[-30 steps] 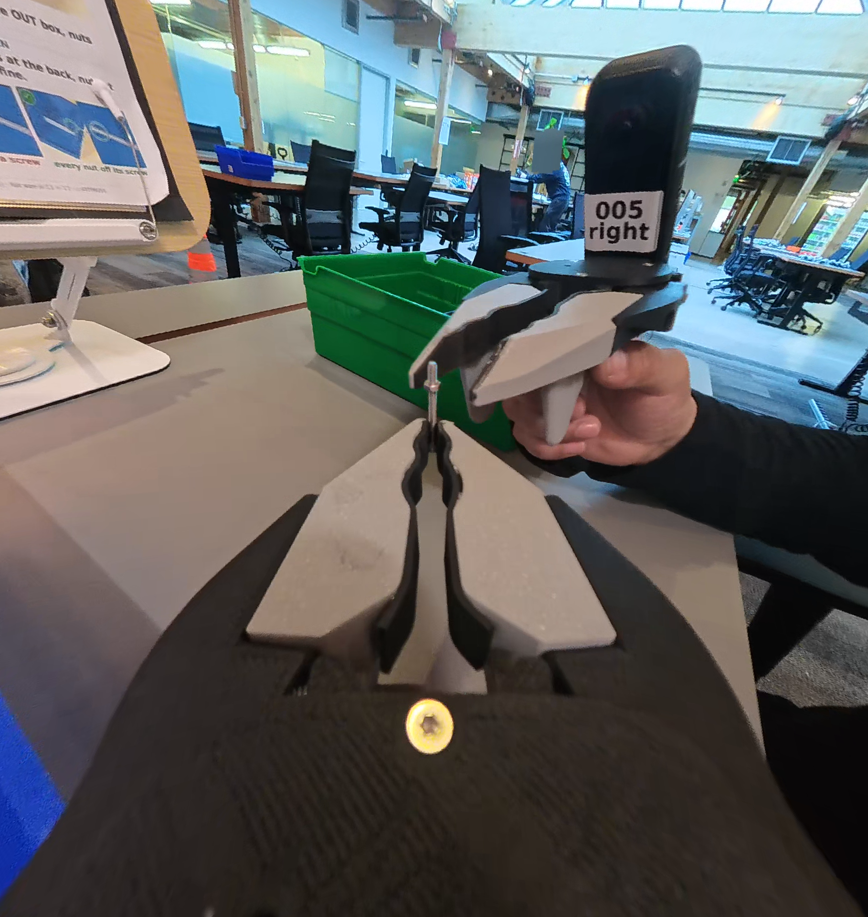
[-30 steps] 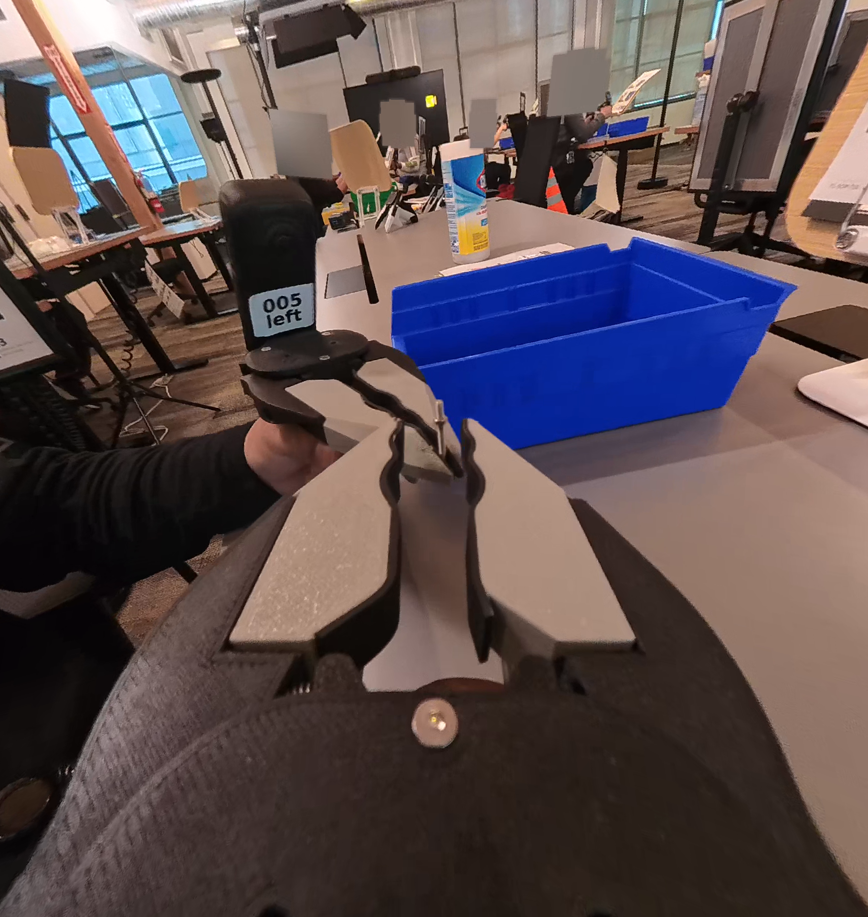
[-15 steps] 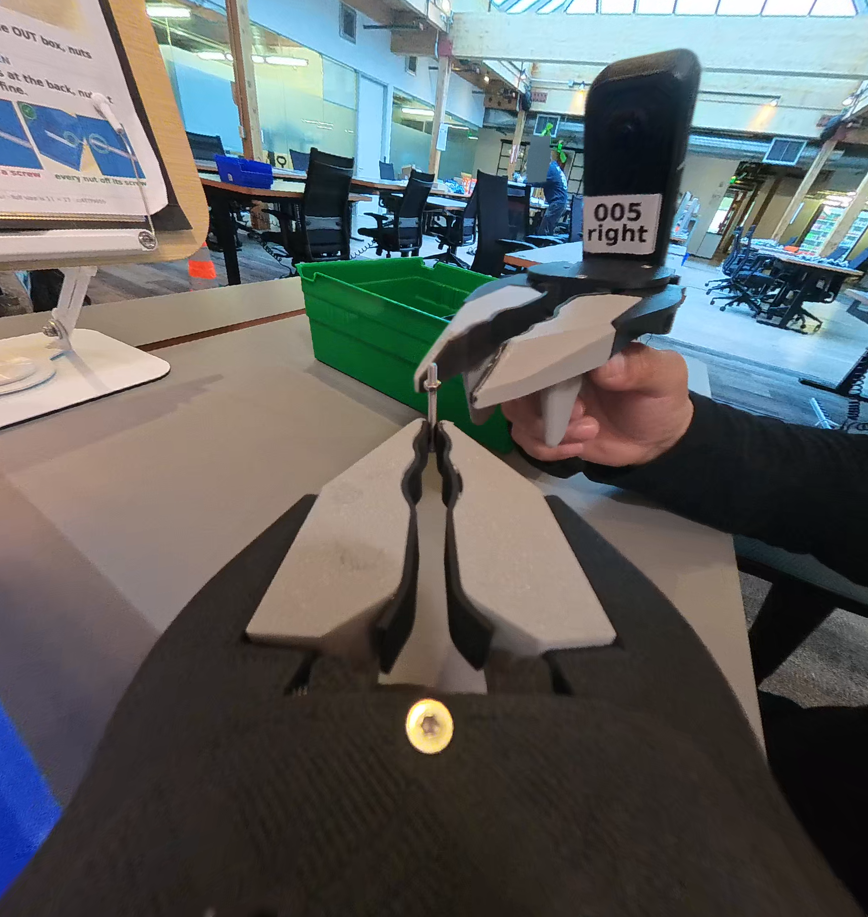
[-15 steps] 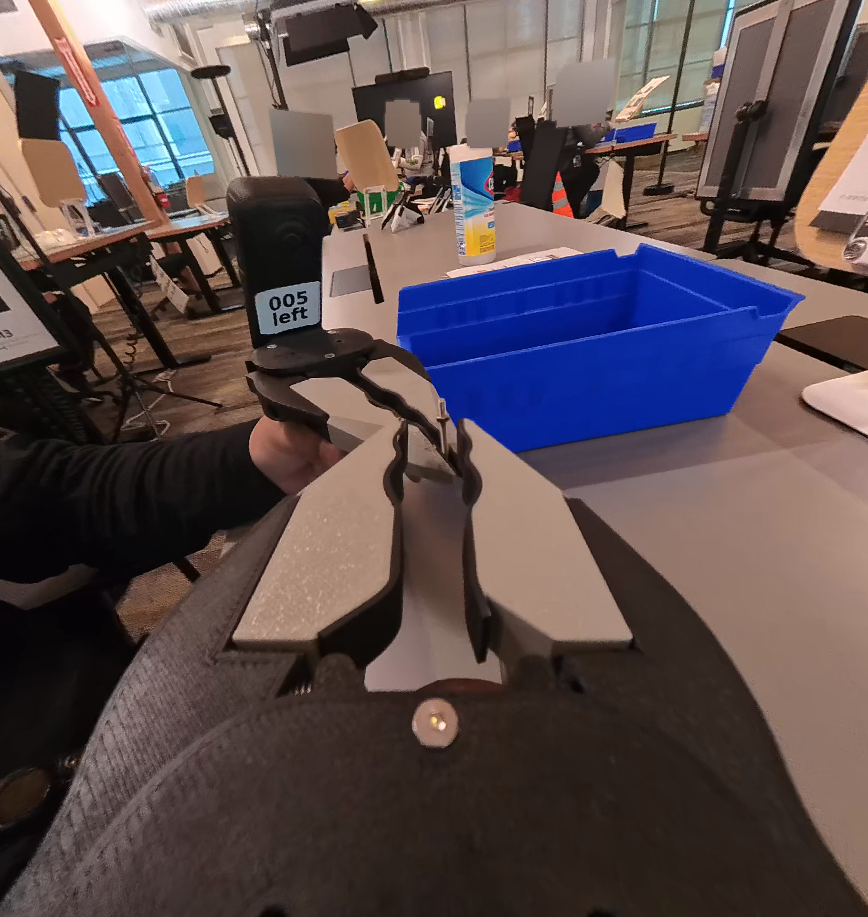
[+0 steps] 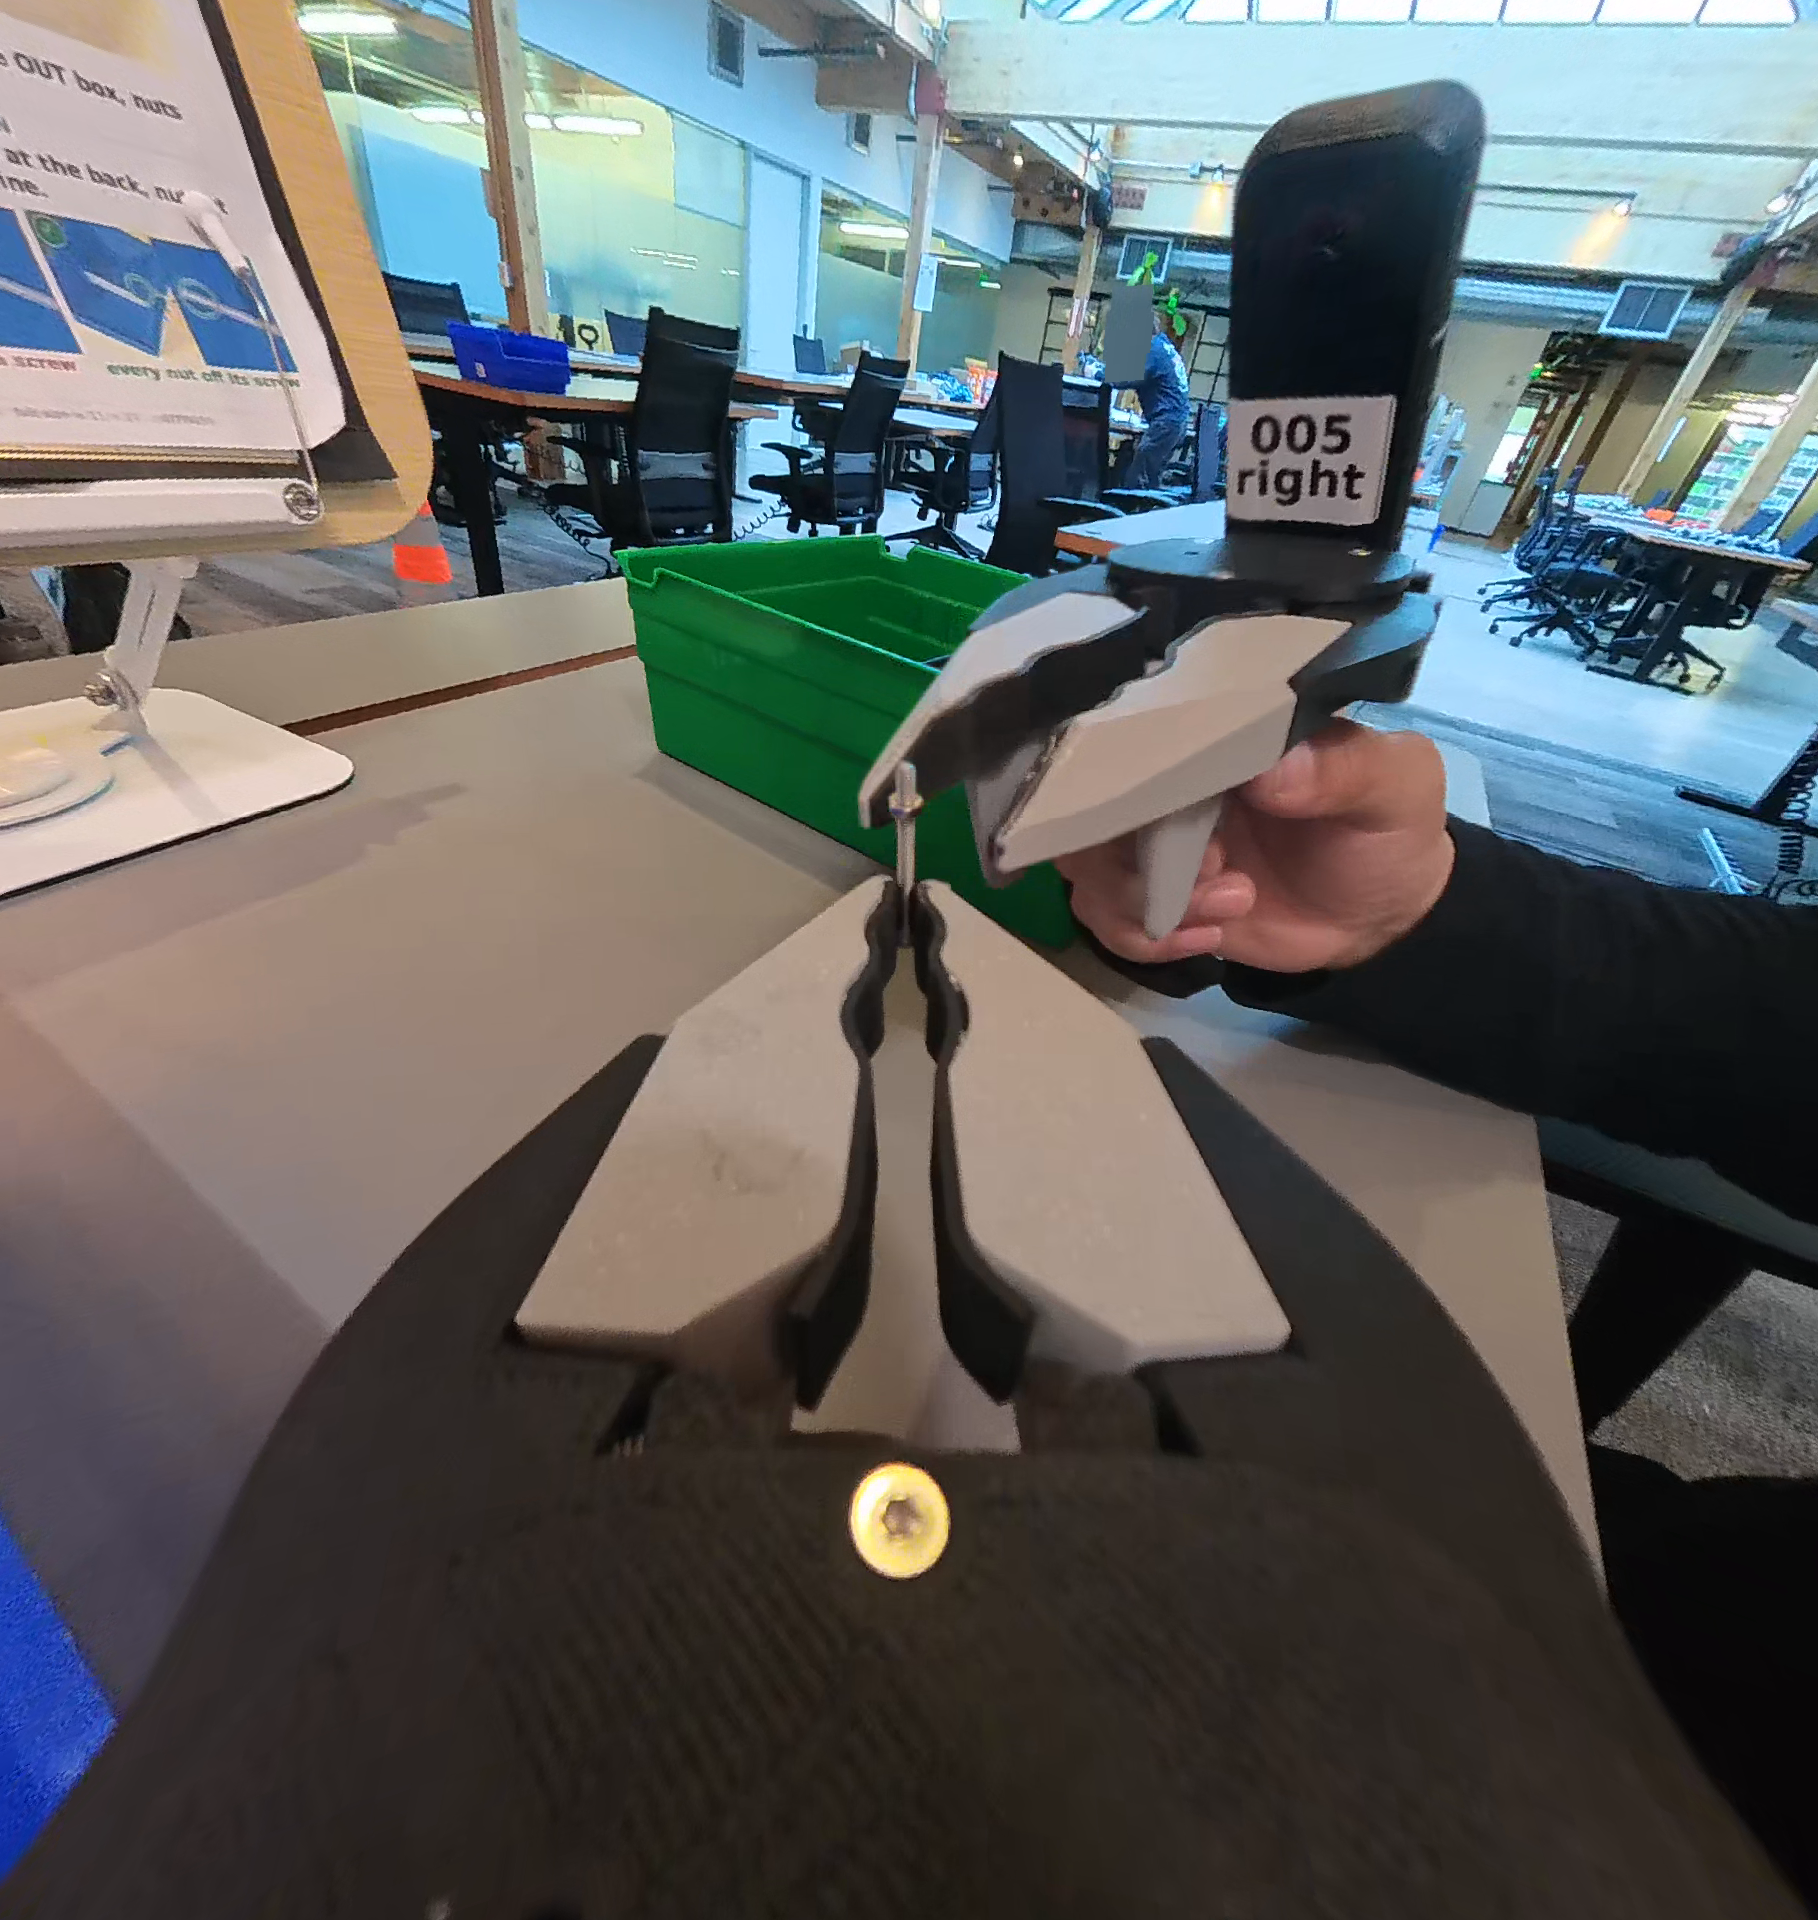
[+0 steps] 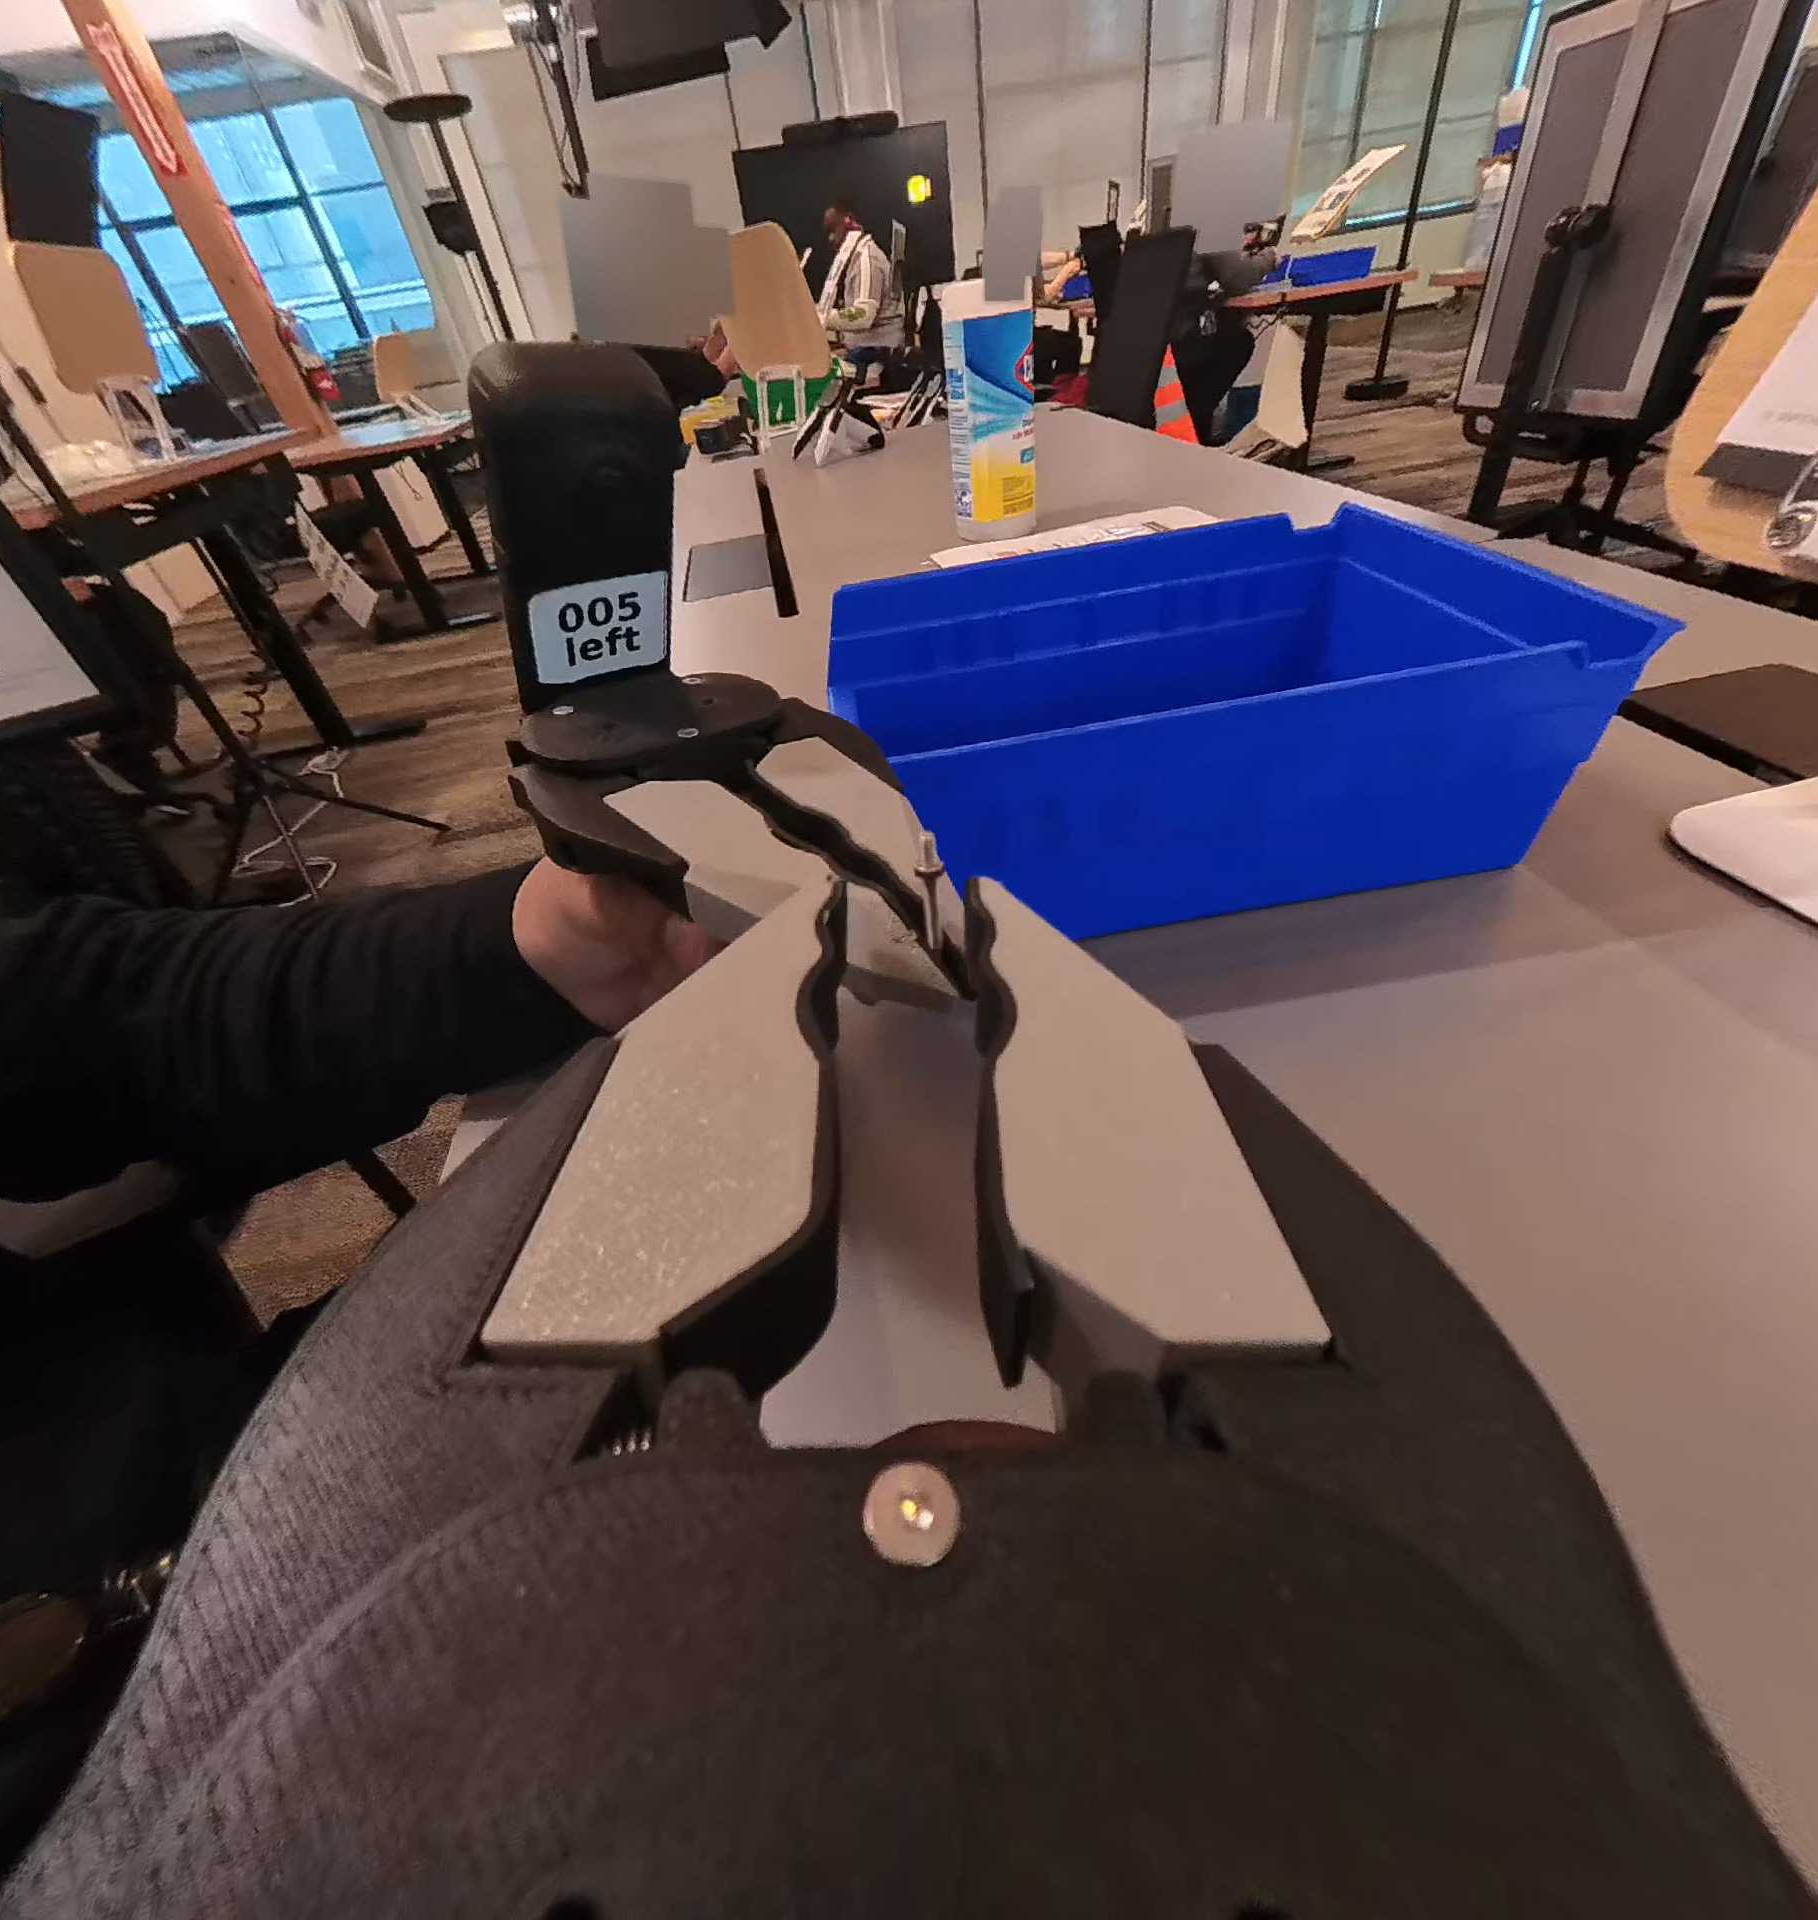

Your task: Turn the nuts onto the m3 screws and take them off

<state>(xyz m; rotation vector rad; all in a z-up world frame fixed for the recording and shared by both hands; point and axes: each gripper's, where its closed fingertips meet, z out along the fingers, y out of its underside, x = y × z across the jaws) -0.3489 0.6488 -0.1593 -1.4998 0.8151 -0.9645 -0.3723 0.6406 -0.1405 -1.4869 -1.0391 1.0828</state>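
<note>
In the left wrist view my left gripper (image 5: 903, 906) is shut on the lower end of a thin m3 screw (image 5: 903, 844), which stands upright out of the fingertips. A small nut (image 5: 903, 804) sits near the screw's top. My right gripper (image 5: 931, 836) is open, with its fingertips on either side of the screw's top. In the right wrist view my right gripper (image 6: 900, 906) shows a wide gap. The screw (image 6: 928, 894) and nut (image 6: 926, 847) stand in that gap, nearer the right finger. The left gripper (image 6: 952, 977) holds the screw from below.
A green bin (image 5: 780, 665) stands on the grey table (image 5: 365, 987) behind the screw. A blue bin (image 6: 1248, 748) stands to the left gripper's side. An instruction sheet on a white stand (image 5: 105, 727) is at the far left. A wipes canister (image 6: 988, 416) is behind the blue bin.
Almost nothing has changed. The left gripper keeps its hold on the screw. The right gripper stays open around the screw's top and has only shifted slightly.
</note>
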